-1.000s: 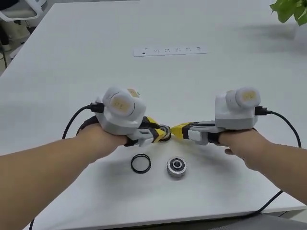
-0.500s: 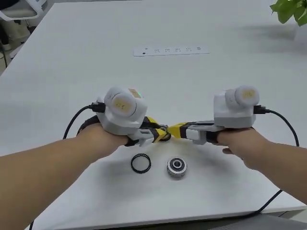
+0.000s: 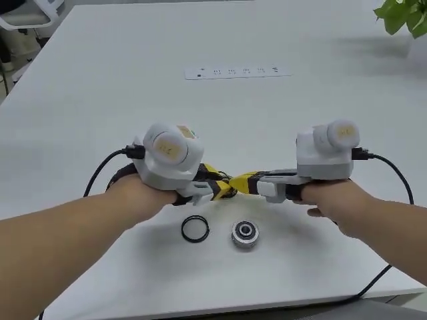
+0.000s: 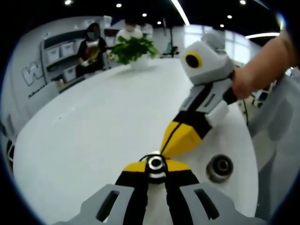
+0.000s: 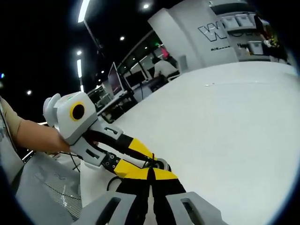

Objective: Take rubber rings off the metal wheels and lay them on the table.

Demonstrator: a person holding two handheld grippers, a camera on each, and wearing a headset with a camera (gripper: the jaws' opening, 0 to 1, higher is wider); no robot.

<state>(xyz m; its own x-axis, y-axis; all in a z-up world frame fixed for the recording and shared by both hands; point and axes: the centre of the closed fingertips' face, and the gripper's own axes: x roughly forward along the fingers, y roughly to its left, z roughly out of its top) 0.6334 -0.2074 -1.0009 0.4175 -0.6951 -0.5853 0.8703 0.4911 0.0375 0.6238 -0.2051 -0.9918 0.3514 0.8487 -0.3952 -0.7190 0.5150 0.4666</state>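
Wheel [image 4: 155, 164] with rubber ring [image 4: 149, 155] on it is clamped between left gripper [image 3: 223, 189] jaws, held above table [image 3: 133, 80]. Right gripper [image 3: 241, 181] is set tip-on at wheel's rim from the opposite side, jaws closed; whether the ring is caught cannot be told. Loose ring [image 3: 195, 229] and bare wheel [image 3: 245, 233] are laid nearer the person than the wheel.

I hold the left gripper [image 3: 225, 189] and the right gripper [image 3: 239, 181] roughly level, pointing inward, with their yellow tips meeting. Left jaws pinch a metal wheel [image 4: 155, 164]. Right jaws are pressed together at its edge.
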